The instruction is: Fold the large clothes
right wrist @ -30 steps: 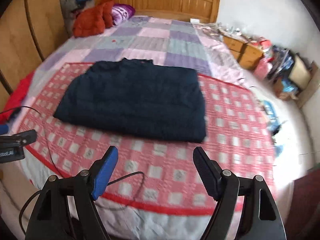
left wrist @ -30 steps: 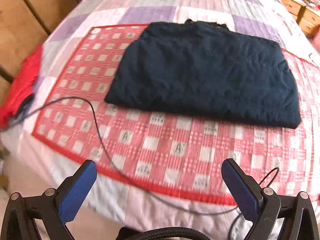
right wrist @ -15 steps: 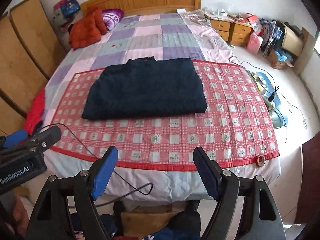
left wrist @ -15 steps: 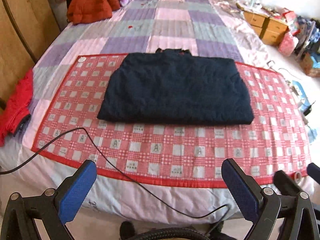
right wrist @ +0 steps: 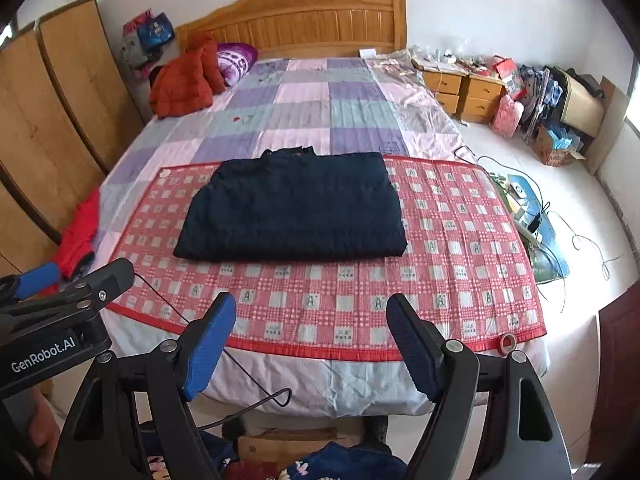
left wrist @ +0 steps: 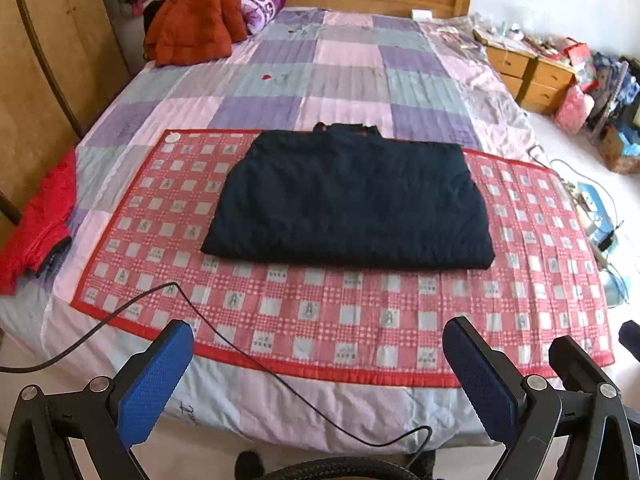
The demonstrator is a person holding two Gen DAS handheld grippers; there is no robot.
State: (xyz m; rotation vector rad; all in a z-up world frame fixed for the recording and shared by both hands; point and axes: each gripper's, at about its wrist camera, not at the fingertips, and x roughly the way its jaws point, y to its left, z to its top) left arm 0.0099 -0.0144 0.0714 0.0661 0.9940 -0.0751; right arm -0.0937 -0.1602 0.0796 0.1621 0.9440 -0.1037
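Your dark jacket (left wrist: 352,200) lies folded into a neat rectangle on the red checked mat (left wrist: 320,312), collar toward the headboard (right wrist: 304,24); the mat covers the near end of the bed (left wrist: 352,72); a black cable (left wrist: 240,344) trails over its front edge; your left gripper (left wrist: 320,380) and right gripper (right wrist: 310,344) hang above the bed's foot, jaws spread wide, gripping nothing.

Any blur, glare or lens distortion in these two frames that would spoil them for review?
Left wrist: sharp, even daylight, wall at top right washed out, bed edges bowed by the fisheye. Right wrist: sharp too, black corners from the lens circle, stronger bowing, floor on the right overexposed; the dark jacket shows little surface detail.
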